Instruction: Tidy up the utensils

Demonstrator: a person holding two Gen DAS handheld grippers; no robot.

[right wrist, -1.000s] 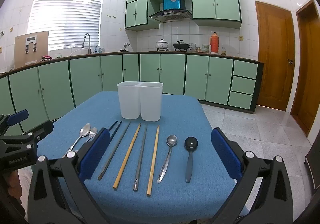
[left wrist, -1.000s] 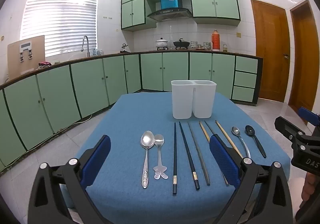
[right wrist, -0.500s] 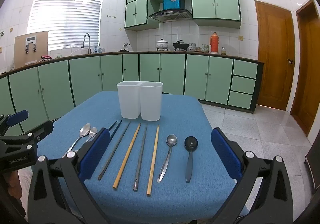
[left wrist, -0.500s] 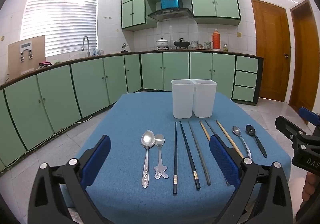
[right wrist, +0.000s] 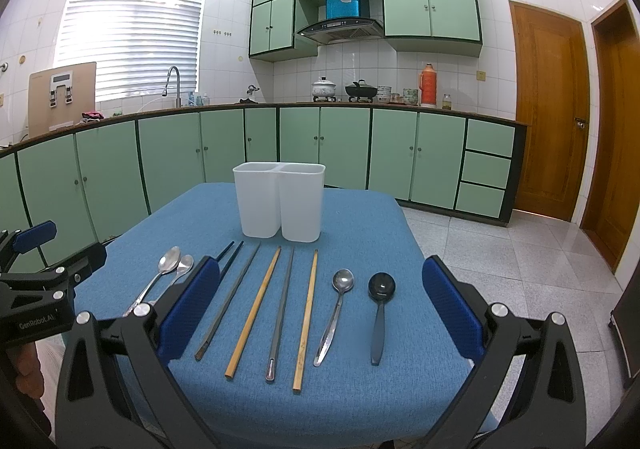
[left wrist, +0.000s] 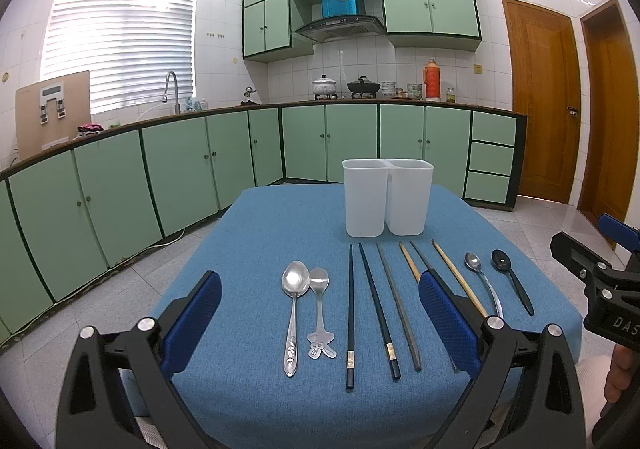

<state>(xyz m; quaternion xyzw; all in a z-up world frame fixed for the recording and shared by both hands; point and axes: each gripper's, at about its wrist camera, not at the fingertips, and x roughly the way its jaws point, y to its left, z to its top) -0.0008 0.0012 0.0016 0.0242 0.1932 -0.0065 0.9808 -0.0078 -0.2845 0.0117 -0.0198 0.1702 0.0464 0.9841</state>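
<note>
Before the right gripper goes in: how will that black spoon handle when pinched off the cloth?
The black spoon looks like plastic, so probably light and stiff. It lies flat on the blue tablecloth, leaving little room under its thin handle; fingers may skid over it. Its rounded bowl could make it pivot if pinched off-centre.

Left tongs [left wrist: 319, 325] held level, spread wide, nothing between the blue pads [left wrist: 194, 315]. Black arms of the frame reaching forward from both lower corners of the left wrist view. Right tongs [right wrist: 320, 323] in the same pose: parted wide, gripping nothing, blue pads [right wrist: 454, 311] facing each other. Each pair seen side-on from the other's camera, off at the outer edge, roughly level with its partner and apart from it. Bare fingers [left wrist: 618, 377] wrapped behind the right tongs' body, possibly above a pale sleeve; edge distortion leaves that unclear. Another hand [right wrist: 28, 365] behind the left tongs' body, mostly hidden.
</note>
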